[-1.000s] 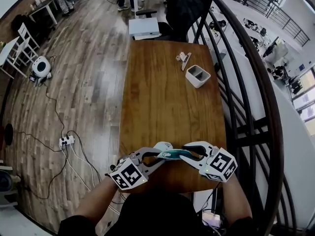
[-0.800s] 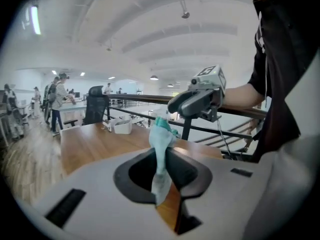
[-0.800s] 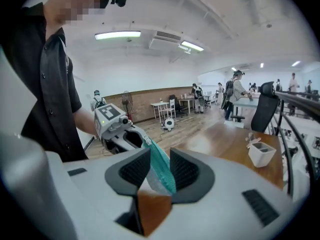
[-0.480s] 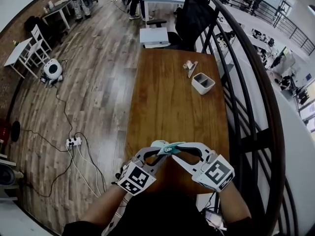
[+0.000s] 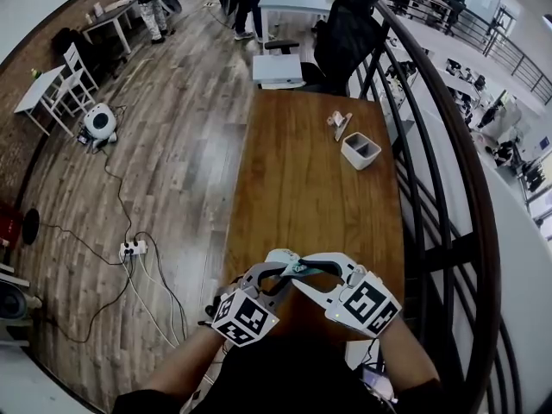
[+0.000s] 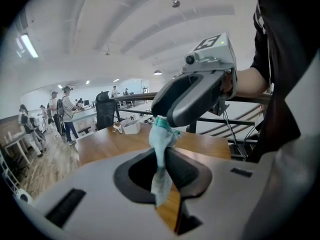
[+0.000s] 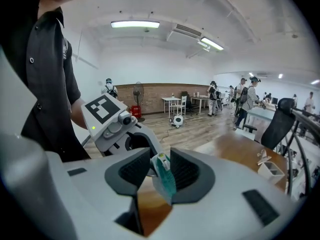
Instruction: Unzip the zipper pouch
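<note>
Left gripper view: my left tongs (image 6: pixel 161 176) are clamped hard on the teal zipper pouch (image 6: pixel 162 136), the pads nearly together with the cloth pinched flat between them. One crumpled end hangs out below the pads. The other end runs up and is lost inside the grey jaws of my right tongs (image 6: pixel 166 120), so I cannot tell how far the zip is undone. In the right gripper view those jaws are opening. The pouch's end and its pale zip pull stand between them, with a dark sliver of gap at one pad.

In the head view my forearms come in from the bottom edge, cut off by the frame. The two tongs meet nose to nose, marker cubes facing up, just above the near end of the wooden table (image 5: pixel 310 188). The pouch shows only as a small teal strip between them, mostly covered. Well beyond, toward the far right corner, stands a white box (image 5: pixel 360 151) with a small pale object (image 5: pixel 340 124) just beside it, too small to name. A black chair (image 5: pixel 349 33) sits at the far end, and a dark railing (image 5: pixel 479 214) runs along the right.
</note>
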Available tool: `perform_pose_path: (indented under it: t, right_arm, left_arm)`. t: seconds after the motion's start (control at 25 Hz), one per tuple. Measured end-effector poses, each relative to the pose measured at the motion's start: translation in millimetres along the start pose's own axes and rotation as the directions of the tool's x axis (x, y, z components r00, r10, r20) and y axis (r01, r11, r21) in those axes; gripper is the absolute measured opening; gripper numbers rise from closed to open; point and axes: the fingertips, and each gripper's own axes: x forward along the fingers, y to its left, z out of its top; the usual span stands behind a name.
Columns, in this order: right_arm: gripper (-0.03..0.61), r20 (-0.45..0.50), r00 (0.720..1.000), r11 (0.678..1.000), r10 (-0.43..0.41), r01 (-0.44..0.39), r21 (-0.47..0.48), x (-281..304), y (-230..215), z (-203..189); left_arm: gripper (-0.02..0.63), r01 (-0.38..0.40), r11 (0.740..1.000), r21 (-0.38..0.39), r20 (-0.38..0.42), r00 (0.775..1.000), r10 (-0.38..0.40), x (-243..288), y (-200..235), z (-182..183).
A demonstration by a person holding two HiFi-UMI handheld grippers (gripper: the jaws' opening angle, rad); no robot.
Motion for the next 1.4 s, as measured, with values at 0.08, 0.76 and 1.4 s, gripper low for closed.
perform_pose_path:
  t: [0.08, 0.76, 1.4]
  right_arm:
    - [0.118, -0.029, 0.999, 1.000, -0.013, 0.012, -0.025, 2, -2, -4]
    - [0.043, -0.015, 0.999, 0.999, -0.041, 0.041, -0.015, -6, -4, -20]
    - [0.032, -0.040, 0.999, 0.984, -0.006, 0.014, 0.180, -2, -4, -35]
  left_arm:
    - [0.060, 0.000, 1.000, 0.013, -0.009, 1.000, 0.000, 2, -2, -2]
    - [0.060, -0.004, 0.997, -0.082, -0.014, 1.000, 0.003, 0, 8, -15]
    - [0.061, -0.007, 0.999, -0.038, -0.014, 1.000, 0.007, -2, 5, -16]
